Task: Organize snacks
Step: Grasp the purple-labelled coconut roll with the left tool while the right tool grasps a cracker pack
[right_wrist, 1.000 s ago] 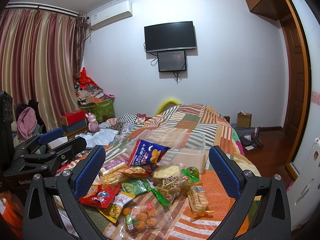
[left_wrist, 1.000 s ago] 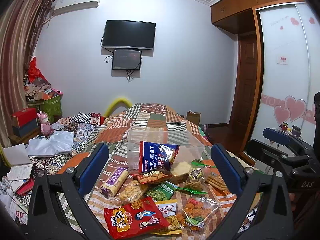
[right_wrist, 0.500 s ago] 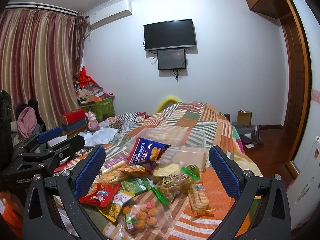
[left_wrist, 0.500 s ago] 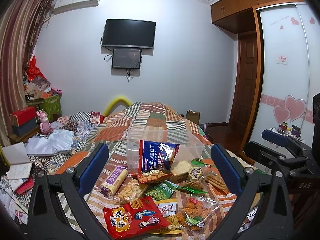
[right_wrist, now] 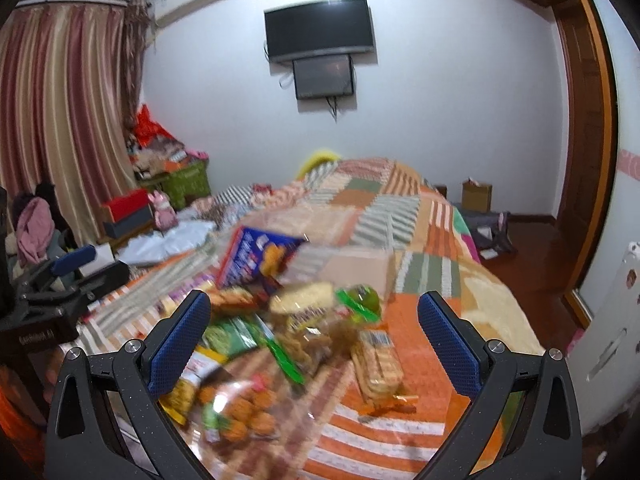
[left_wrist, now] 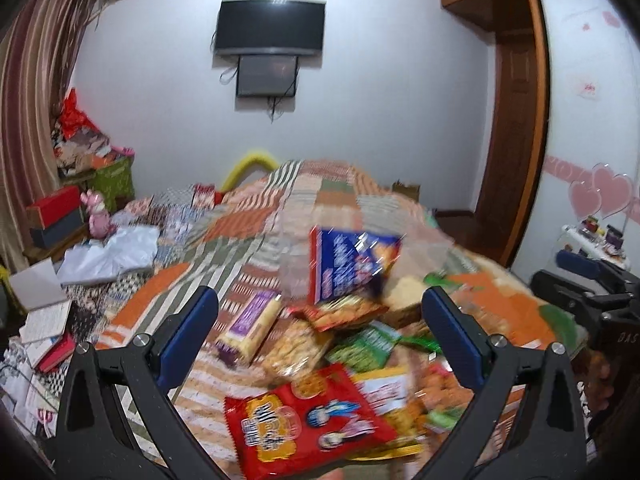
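Both cameras have dropped closer to the snack pile than half a second ago, and the near packets now smear with motion blur. Snacks sit heaped on the patchwork bedspread (left_wrist: 304, 196), at the near end of the bed. Red packet (left_wrist: 308, 420) lies nearest the left gripper (left_wrist: 320, 332), flat, between its two spread fingers in view but not touched. Blue bag (left_wrist: 348, 264) stands upright, leaning against the clear plastic bin (left_wrist: 296, 276) behind the pile. Purple-labelled cracker sleeve (left_wrist: 250, 328) lies to the left of the heap, green packet (left_wrist: 364, 348) in the middle.

Right wrist view: right gripper (right_wrist: 314, 340) hovers over the same heap, jaws released and wide, nothing between them. Clear bag of orange fried balls (right_wrist: 240, 412) sits nearest, by the left finger. Biscuit pack (right_wrist: 378, 360) lies apart on the right side on orange stripes. Blue bag (right_wrist: 260, 260) again upright at the back. Left gripper jaws also released, holding nothing.

Around: wall TV (right_wrist: 320, 28) with a smaller screen below, striped curtains (right_wrist: 60, 120), pink plush toy (left_wrist: 98, 216) on the cluttered left side, wooden door (left_wrist: 516, 120).
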Available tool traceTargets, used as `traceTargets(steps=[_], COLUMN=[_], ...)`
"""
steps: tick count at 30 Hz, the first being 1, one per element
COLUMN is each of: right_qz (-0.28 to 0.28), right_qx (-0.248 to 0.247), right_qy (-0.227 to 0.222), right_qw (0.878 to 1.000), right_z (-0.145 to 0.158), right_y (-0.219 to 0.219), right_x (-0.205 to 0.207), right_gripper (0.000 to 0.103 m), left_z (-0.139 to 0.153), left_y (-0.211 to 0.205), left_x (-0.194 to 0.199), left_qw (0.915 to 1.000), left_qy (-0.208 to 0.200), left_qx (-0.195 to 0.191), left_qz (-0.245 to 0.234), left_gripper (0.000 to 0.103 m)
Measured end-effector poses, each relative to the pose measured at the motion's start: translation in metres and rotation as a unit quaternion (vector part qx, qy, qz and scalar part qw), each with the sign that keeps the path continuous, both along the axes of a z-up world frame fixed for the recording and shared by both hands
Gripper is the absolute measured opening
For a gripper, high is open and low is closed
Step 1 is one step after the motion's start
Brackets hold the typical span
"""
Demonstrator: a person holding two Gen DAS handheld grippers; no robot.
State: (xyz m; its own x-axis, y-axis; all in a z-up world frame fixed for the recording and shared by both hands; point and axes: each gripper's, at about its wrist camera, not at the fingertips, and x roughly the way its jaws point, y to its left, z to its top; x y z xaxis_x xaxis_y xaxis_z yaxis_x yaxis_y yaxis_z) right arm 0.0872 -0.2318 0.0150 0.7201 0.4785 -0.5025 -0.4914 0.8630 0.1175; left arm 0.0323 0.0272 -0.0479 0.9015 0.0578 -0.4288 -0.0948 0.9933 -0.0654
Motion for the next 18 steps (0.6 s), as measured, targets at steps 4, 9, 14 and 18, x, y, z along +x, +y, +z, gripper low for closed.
traceTargets(steps=[4,9,14,18], right_qz=[-0.007,-0.018,-0.017,-0.009], right_qx=[-0.018,-0.034,-0.045,-0.048], right_qy=[0.037,0.066,0.090,0.118], right_qw=[0.999,0.997,0.995,0.992], right_z=[-0.024,-0.043,-0.059,-0.071], right_y=[-0.007,-0.015,-0.019,-0.018], right_x=[0.013,0.029,0.043,0.055], right_gripper=[0.103,0.103,0.099,0.090], left_z=[-0.023,-0.043,-0.055,-0.069], left_y=[0.020,0.040,0.061,0.076], left_x=[0.017,0.040,0.068,0.089], left_qw=[0.9991,0.9969,0.9942,0.9901], left_qy=[0.039,0.072,0.103,0.139], left_qx=[-0.004,0.012,0.006,-0.010], left_qz=[0.016,0.027,0.031,0.019], left_gripper=[0.103,0.092,0.085,0.081])
